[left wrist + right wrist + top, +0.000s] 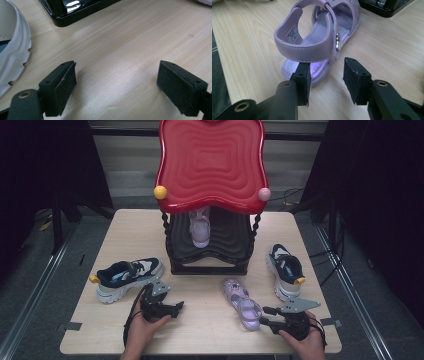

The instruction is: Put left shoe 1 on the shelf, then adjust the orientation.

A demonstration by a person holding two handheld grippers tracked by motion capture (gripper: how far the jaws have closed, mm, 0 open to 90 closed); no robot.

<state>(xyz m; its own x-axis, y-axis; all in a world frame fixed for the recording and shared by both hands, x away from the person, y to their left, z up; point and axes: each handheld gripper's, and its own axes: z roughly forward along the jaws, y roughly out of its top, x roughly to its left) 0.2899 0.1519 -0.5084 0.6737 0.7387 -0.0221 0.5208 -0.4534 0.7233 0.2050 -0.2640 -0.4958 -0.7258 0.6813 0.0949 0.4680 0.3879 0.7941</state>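
Tongs at the front edge of a pale wood-grain worktop (210, 320)

Left tongs (172, 309) gape wide over bare wood beside a ridge-soled sneaker (127, 277); right tongs (265, 316) stand parted, unclamped, at the heel strap of the glossy lilac sandal (242, 302), before the black-and-red wavy rack (210, 195).

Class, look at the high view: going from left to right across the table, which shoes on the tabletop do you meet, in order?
Navy and white sneaker → lilac sandal → second navy and white sneaker.
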